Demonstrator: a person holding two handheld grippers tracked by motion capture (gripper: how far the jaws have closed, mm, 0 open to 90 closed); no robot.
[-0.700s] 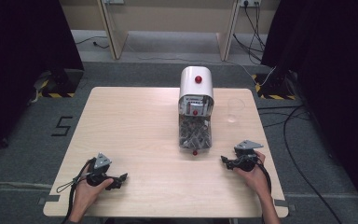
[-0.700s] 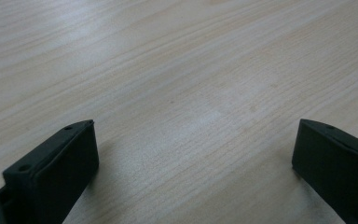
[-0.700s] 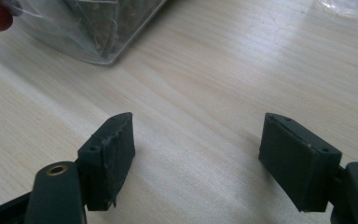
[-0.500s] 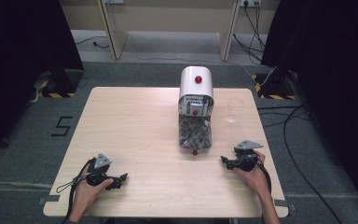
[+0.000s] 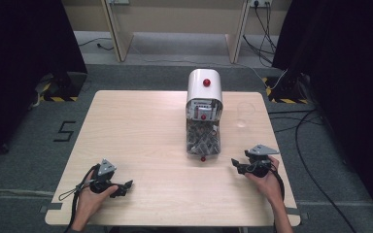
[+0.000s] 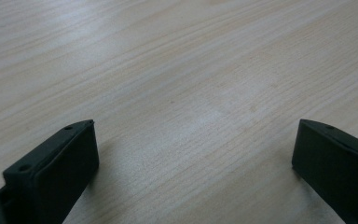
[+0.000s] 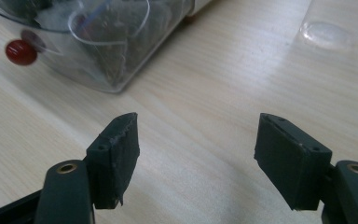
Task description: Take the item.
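Dispenser, white-domed with a clear bin of dark pieces in front, is set on the table right of centre, nearer the far edge, its bin reaching toward the middle. A red knob is seen on the dome and a second small red knob at the bin's near end. A panel below the dome carries markings too small to be read. In the right gripper view the clear bin and its red knob lie just beyond the jaws at upper left.

A clear cup stands right of the dispenser, near the right edge; its base is seen at upper right in the right gripper view.

The right gripper is held by a hand near the right edge toward the near corner, jaws spread wide over bare wood, nothing between them. The left gripper is held by the other hand near the near-left corner, jaws likewise wide apart and empty, low over the tabletop.

On the floor left of the table, a "5" is marked in tape.
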